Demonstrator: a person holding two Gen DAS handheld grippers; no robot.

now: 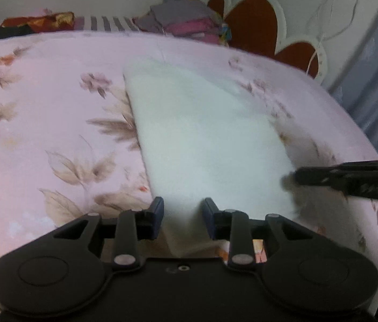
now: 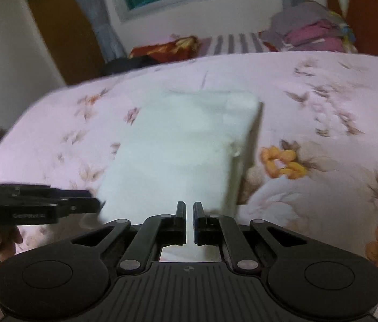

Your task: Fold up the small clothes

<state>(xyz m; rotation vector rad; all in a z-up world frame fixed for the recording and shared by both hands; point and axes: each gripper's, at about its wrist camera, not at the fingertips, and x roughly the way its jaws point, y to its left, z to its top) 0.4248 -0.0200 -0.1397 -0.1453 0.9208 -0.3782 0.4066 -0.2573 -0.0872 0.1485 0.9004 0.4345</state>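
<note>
A folded white cloth (image 1: pixel 205 139) is being spread at centre frame on the pink floral bedsheet (image 1: pixel 41 112). Its near edge is being straddled by the part-open left tool (image 1: pixel 182 209) and pinched by the nearly closed right tool (image 2: pixel 189 210).

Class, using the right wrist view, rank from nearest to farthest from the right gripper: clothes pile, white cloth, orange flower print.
From the right gripper:
1. White cloth, directly ahead, at the fingertips.
2. Orange flower print, to the right.
3. Clothes pile, far back, upper right.
</note>
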